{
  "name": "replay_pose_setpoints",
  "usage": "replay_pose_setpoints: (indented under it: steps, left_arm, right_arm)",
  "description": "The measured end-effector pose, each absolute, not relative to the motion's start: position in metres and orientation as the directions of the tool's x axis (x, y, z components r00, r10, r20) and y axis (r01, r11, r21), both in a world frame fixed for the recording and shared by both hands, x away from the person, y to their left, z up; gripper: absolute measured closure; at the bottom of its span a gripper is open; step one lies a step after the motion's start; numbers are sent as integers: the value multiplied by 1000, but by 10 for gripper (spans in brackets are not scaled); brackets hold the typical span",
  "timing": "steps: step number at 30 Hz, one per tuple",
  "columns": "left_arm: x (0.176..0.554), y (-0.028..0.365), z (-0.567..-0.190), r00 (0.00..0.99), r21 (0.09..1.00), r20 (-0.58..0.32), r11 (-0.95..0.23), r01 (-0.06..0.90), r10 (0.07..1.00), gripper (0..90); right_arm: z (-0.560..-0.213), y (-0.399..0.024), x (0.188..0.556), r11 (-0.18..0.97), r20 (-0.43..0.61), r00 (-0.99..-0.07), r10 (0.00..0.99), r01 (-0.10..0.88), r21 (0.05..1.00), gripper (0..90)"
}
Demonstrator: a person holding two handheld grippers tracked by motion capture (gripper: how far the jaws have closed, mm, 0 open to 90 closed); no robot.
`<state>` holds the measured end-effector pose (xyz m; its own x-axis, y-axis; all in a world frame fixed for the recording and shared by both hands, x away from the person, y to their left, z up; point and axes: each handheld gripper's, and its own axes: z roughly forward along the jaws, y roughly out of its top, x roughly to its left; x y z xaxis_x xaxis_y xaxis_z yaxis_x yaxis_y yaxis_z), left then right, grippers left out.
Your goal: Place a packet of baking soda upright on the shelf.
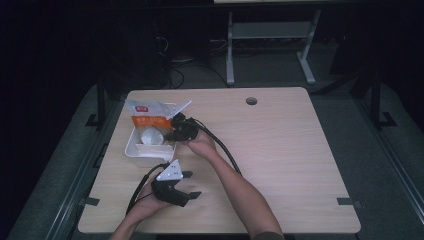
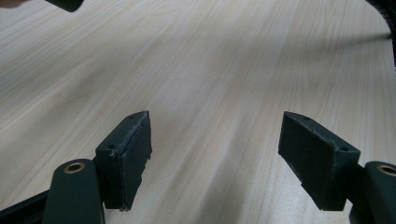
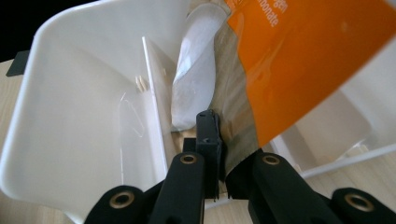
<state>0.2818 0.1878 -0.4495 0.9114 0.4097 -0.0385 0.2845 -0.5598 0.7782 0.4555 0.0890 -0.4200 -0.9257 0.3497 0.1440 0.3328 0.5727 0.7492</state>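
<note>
Over the white tray point(image 1: 131, 147) at the desk's point(image 1: 280, 150) left side, an orange-and-white bag point(image 1: 148, 114) is pinched by the right hand-held gripper point(image 3: 219, 140), jaws pressed together on it. Probably best to lift slowly so the thin bag doesn't tear. Nearer the person, the left hand-held gripper point(image 2: 215, 149) hangs spread wide over bare pale wood; the room behind is dark.

Dim lab: bare test desk point(image 1: 280, 135)

A divided tray point(image 1: 131, 148) sits on the surface point(image 1: 280, 150) toward its left side. A pouch point(image 1: 148, 118) stands in the tray's far part, leaning back. The right gripper point(image 1: 176, 131) is at the tray's right edge, the left gripper point(image 1: 192, 184) nearer, in front of the tray.
</note>
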Motion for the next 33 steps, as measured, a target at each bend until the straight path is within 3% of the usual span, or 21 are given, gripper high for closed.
replay_pose_setpoints:
  steps: [9, 17, 24, 33]
  left_arm:
    - [282, 189, -449, 910, 779, -43, -556, 289, 413, 254]
    - [282, 189, -449, 909, 779, -44, -555, 291, 415, 254]
    - [282, 188, -450, 910, 778, -42, -558, 289, 412, 254]
    - [283, 188, -449, 909, 779, -46, -555, 293, 414, 253]
  right_arm:
    - [-412, 89, 455, 576, 130, -925, 358, 328, 749, 787]
    - [-409, 82, 458, 541, 180, -918, 352, 357, 761, 890]
    - [-414, 81, 460, 544, 192, -915, 355, 370, 753, 895]
    - [-410, 77, 460, 521, 227, -910, 347, 388, 760, 815]
